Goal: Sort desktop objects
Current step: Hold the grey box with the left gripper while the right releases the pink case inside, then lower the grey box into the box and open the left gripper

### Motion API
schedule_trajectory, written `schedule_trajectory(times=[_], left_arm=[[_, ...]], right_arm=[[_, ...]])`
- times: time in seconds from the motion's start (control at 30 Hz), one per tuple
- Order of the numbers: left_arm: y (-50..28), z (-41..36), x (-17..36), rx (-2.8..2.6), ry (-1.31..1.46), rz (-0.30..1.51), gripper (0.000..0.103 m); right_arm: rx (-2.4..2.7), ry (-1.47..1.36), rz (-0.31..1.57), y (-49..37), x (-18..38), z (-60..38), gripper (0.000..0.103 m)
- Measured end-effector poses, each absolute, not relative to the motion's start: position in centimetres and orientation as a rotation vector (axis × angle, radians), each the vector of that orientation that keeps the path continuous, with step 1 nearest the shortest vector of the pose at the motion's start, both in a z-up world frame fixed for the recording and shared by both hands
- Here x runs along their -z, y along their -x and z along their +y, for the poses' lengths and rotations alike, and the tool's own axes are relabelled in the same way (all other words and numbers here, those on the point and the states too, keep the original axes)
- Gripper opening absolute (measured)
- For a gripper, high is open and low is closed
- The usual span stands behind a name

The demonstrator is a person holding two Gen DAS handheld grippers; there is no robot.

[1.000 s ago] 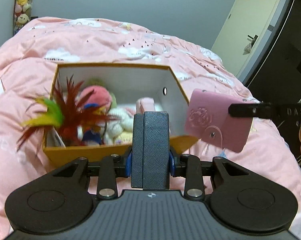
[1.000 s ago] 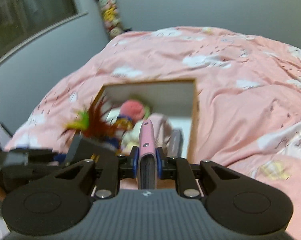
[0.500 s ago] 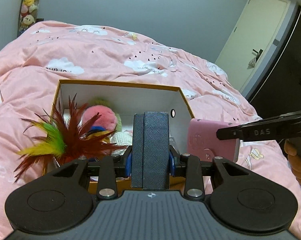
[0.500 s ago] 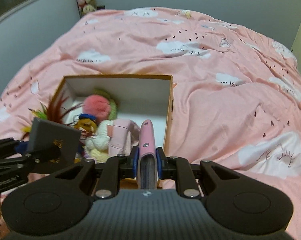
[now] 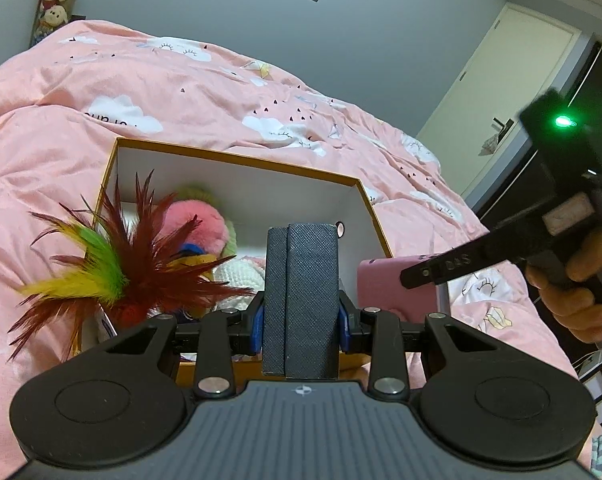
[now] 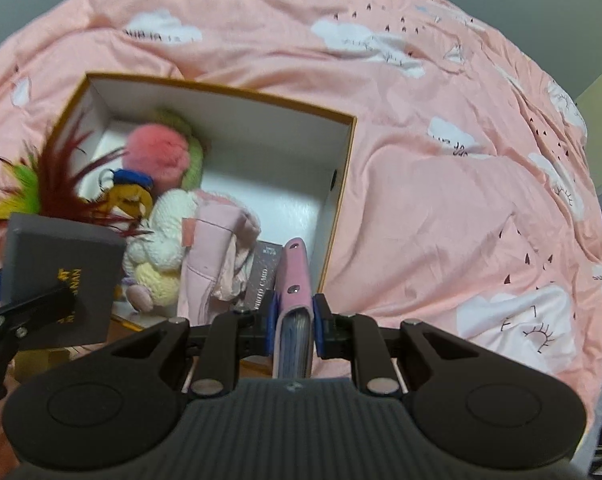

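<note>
Already stowed in the orange-rimmed white cardboard box (image 6: 343,184) — plush toys, a feather teaser, pink cloth; left to drop in, the dark textured case (image 5: 300,300) clamped by the left gripper (image 5: 301,316) and the pink snap-button wallet (image 6: 295,292) clenched by the right gripper (image 6: 295,316), both seemingly poised over its near edge.

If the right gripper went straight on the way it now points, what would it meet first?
Probably the dark card pack on the floor of the box; the right gripper, shut on the pink wallet, aims there, though depth is unclear.

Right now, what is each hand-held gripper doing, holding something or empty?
Left hand-held gripper: shut on the dark grey box.
Right hand-held gripper: shut on the pink card wallet.
</note>
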State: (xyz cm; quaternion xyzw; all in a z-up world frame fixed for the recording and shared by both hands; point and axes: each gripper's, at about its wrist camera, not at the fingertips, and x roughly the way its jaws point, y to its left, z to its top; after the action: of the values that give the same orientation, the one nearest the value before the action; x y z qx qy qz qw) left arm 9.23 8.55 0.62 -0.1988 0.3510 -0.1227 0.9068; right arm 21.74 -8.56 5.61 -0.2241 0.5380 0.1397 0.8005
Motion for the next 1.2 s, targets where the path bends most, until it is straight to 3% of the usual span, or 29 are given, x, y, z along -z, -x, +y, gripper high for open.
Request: schedule_trajectory(times=[0.6, 0.7, 0.93, 1.2], left_arm=[[-9.8, 9.1, 0.1, 0.249, 0.435, 0.755, 0.038], [-9.9, 8.8, -0.1, 0.248, 0.426, 0.757, 0.038], [-11.0, 8.9, -0.9, 0.229, 0.419, 0.758, 0.038], [-14.4, 10.0, -2.1, 0.155, 0.447, 0.748, 0.038]], right_arm=[[-0.287, 0.452, 1.291, -24.8, -2.4, -8.1, 0.021], [-0.313, 0.437, 1.265, -24.3, -2.7, -8.6, 0.026], [-0.43, 0.395, 0.988, -21.0, -5.8, -10.4, 0.049], [-0.304, 0.273, 0.67, -19.9, -6.2, -15.1, 0.051]])
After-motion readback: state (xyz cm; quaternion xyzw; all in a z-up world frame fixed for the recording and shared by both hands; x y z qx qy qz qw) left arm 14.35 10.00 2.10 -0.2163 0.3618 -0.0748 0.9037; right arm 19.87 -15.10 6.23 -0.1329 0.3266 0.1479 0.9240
